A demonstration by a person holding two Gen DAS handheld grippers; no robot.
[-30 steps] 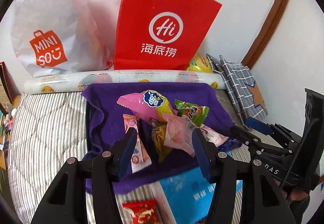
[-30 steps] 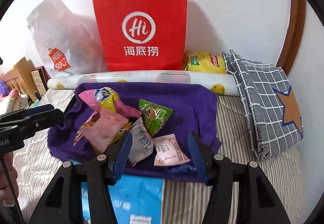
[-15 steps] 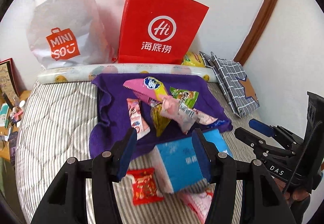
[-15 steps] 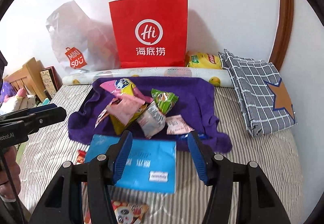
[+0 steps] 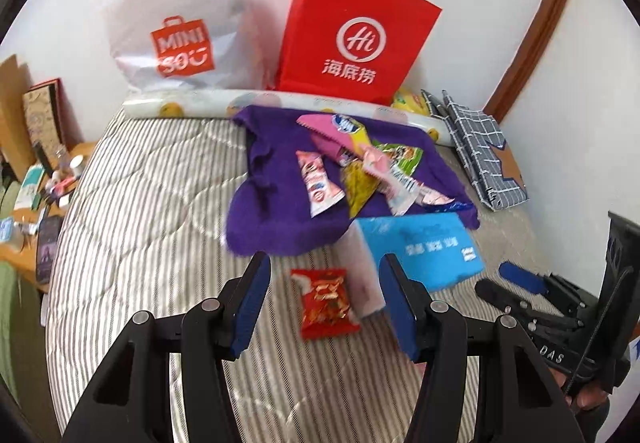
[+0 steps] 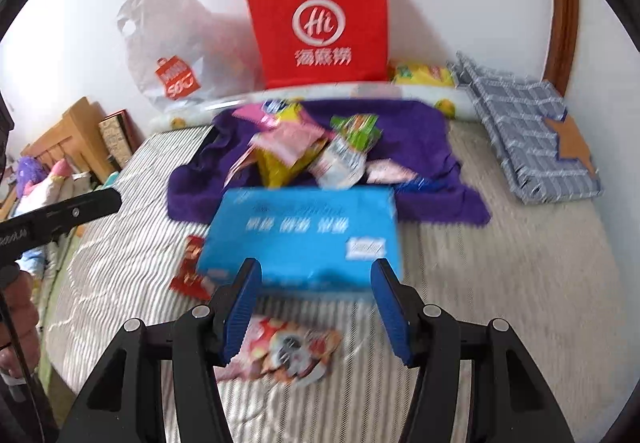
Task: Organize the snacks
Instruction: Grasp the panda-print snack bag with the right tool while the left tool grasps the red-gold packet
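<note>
Left wrist view: the left gripper (image 5: 322, 303) has its jaws spread with nothing pinched, and a red packet (image 5: 326, 303) lies on the bed (image 5: 132, 243) right below the gap between them. Most snacks (image 5: 352, 167) are piled ahead on the purple towel (image 5: 272, 219), with a blue box (image 5: 424, 251) just ahead to the right.

Right wrist view (pretty blurry): the right gripper (image 6: 316, 307) is spread and empty too, the box (image 6: 304, 235) straight ahead and a flat packet (image 6: 288, 351) under the jaws. My worry is that closing on a flat packet on soft bedding could pinch the sheet, or the foil could just slip out.
</note>
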